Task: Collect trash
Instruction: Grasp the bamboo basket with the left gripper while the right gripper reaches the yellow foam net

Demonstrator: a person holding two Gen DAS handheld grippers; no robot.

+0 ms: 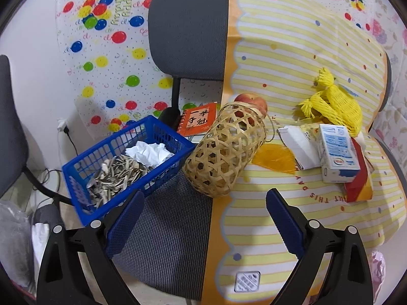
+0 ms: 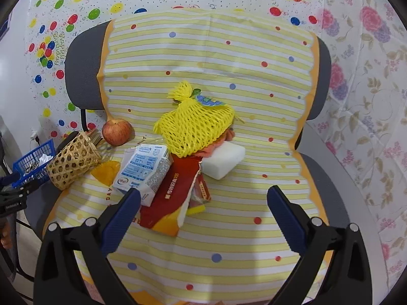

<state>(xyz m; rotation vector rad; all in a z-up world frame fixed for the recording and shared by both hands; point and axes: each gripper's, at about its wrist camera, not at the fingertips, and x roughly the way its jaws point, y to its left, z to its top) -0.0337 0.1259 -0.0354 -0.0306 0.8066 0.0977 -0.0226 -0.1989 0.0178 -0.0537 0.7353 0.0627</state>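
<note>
a: right gripper (image 2: 203, 218), jaws spread wide, nothing held. left gripper (image 1: 203, 221) likewise wide and empty, hovering over the bare mesh between the blue basket (image 1: 76, 178) and the woven bamboo basket (image 1: 223, 152).

b: and the trash?

a: piled on the striped cloth (image 2: 229, 241) over the chair seat. milk carton (image 2: 142, 170) lying flat, touching the right gripper's left finger in that view, long axis running up and to the right. under it a torn red and orange packet (image 2: 173, 198), then a white foam block (image 2: 223, 162) and a yellow foam fruit net (image 2: 195, 129) on top at the back.

b: nearer hand?

a: right, judging by both views. pile just ahead and a little left of its jaws; from the left gripper, off to the right past the bamboo basket. blue basket already holding sunflower seed shells (image 1: 114, 175) and crumpled tissue (image 1: 150, 152), so probably the bin.

b: any writing?

a: chinese print on the packet, too small to read. "day" and "this" on the cloth. orange spiral notebook (image 1: 198, 119) with brushed chinese characters. carton label blurred. apple (image 2: 117, 132) not trash, likely.
</note>
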